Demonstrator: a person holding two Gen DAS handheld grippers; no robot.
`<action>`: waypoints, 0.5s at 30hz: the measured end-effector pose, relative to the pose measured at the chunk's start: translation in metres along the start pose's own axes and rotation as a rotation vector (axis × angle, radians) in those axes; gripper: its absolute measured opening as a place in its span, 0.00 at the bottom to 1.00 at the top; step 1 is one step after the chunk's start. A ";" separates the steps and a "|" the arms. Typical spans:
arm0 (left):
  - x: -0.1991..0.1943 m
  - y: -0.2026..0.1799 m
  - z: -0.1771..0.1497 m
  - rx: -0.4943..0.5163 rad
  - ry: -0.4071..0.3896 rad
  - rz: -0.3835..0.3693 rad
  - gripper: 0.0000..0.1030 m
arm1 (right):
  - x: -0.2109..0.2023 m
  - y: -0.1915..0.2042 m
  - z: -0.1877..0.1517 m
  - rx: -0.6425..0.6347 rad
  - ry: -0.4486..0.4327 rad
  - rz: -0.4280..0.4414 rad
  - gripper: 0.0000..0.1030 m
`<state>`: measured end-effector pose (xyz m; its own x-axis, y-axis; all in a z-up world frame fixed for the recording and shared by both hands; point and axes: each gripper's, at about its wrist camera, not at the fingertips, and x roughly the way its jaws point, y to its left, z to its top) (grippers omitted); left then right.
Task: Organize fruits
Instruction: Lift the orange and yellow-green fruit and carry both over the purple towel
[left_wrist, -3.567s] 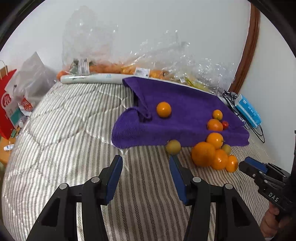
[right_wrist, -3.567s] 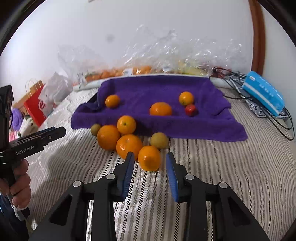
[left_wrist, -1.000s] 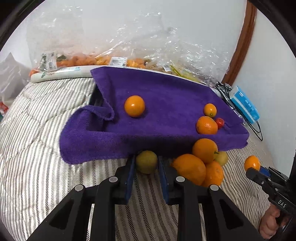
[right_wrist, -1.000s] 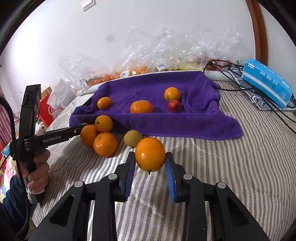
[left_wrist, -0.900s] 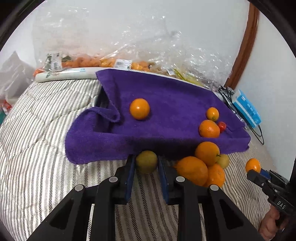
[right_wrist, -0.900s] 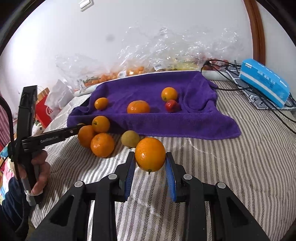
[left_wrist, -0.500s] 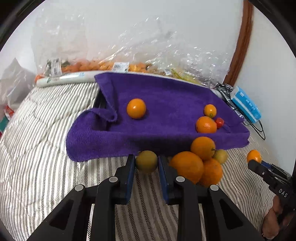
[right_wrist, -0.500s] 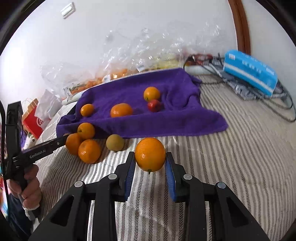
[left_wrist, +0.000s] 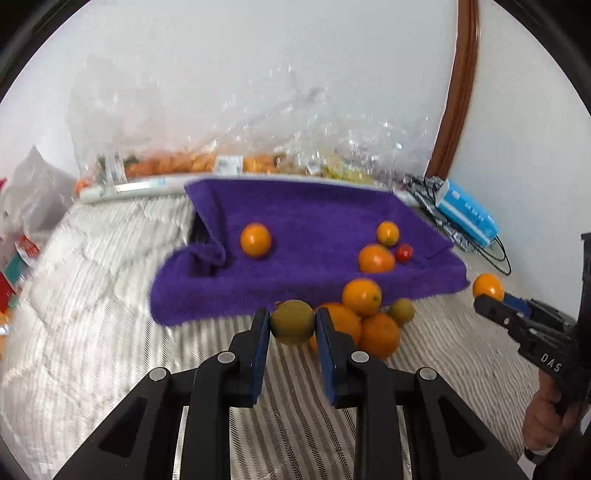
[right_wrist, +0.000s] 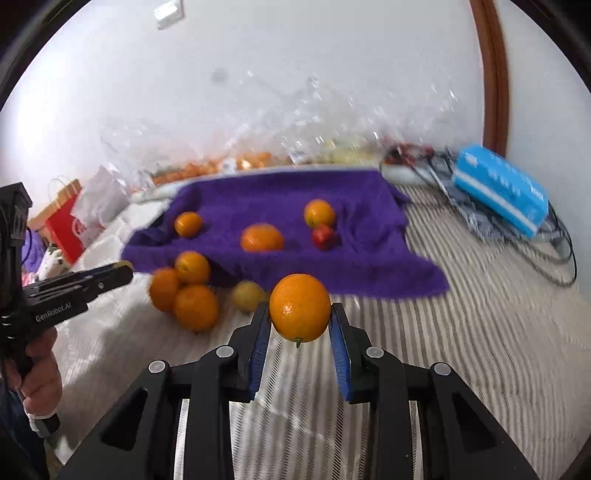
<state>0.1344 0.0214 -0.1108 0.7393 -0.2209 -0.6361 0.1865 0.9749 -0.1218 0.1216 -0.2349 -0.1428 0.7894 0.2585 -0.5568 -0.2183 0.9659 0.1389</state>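
- The surface is a bed (left_wrist: 92, 295) under a quilt of grey and white stripes, set against a plain white wall
- A purple towel (left_wrist: 314, 218) lies spread over the far middle of the bed, its left edge bunched into a fold
- On the towel rest a lone orange (left_wrist: 255, 240) at the left and, at the right, two more oranges with a small red fruit (left_wrist: 403, 253) touching them
- Just off the towel's near edge sits a pile of oranges (left_wrist: 369, 317) on the quilt, with a small greenish fruit (left_wrist: 402, 311) against it
- The left gripper (left_wrist: 291, 325) is clamped on a greenish-yellow fruit (left_wrist: 292, 322), held clear above the quilt
- The right gripper (right_wrist: 300, 325) is closed on a large orange (right_wrist: 300, 307), also off the bed
- Crumpled clear plastic bags (left_wrist: 258, 140) with orange and yellow produce line the wall behind the towel
- A blue packet (right_wrist: 498, 188) and black cables (right_wrist: 554, 240) lie at the bed's far right, beside a brown wooden frame (right_wrist: 491, 74)
- A red paper bag (right_wrist: 62, 218) and a white bag stand off the left side
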 end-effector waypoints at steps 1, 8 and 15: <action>-0.005 0.000 0.006 -0.001 -0.013 0.013 0.23 | -0.005 0.003 0.007 -0.014 -0.017 -0.005 0.31; -0.021 0.015 0.047 -0.073 -0.080 0.044 0.23 | -0.019 0.007 0.051 -0.039 -0.076 -0.019 0.31; -0.012 0.024 0.076 -0.125 -0.115 0.061 0.23 | -0.012 -0.002 0.085 -0.035 -0.070 0.007 0.31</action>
<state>0.1791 0.0457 -0.0482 0.8174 -0.1557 -0.5546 0.0621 0.9810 -0.1840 0.1614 -0.2390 -0.0671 0.8257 0.2663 -0.4973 -0.2425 0.9635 0.1133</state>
